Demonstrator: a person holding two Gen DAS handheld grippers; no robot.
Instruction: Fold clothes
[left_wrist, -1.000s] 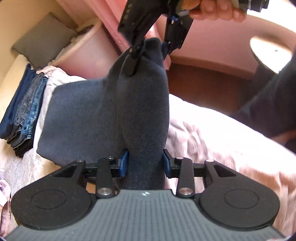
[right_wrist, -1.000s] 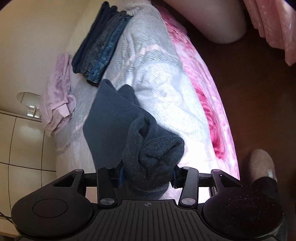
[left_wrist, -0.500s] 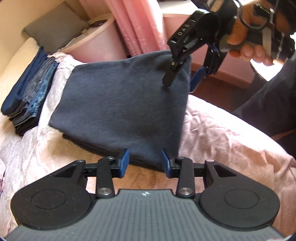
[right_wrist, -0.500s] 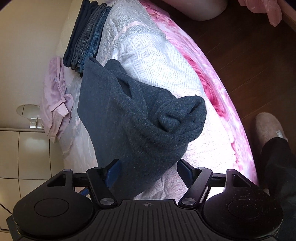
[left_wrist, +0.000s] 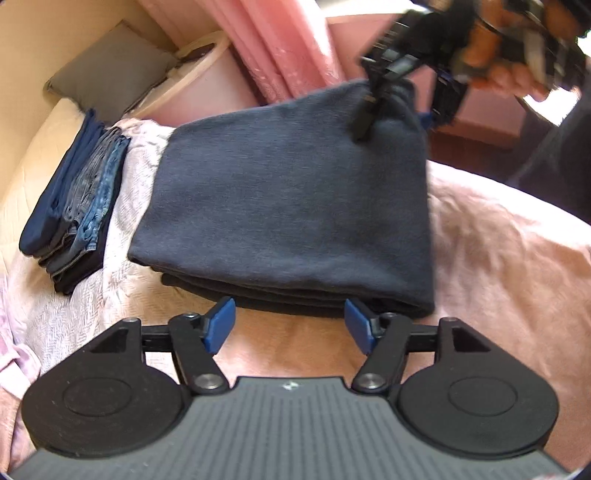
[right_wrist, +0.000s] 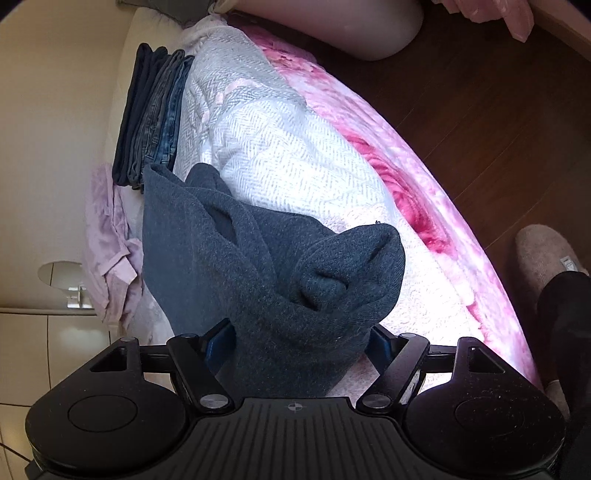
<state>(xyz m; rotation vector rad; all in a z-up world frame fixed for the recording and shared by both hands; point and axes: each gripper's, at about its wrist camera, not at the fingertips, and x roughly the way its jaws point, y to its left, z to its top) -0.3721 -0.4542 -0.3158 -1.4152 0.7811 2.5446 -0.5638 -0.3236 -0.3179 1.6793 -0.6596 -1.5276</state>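
Near edge: we saw bare bedspread (left_wrist: 498, 236) between the left gripper (left_wrist: 290, 325), its blue pads spread apart, and the folded sweater (left_wrist: 288, 206).
Left side: a jeans stack (left_wrist: 77, 206) stood beside the sweater, with only a narrow strip of cover between.
Far corner: the right gripper (left_wrist: 399, 107) blocked it.
Right side: we found open bedspread.

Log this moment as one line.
stage: fold laid | sweater: folded on bed | left gripper: open, clear | right gripper: open around corner
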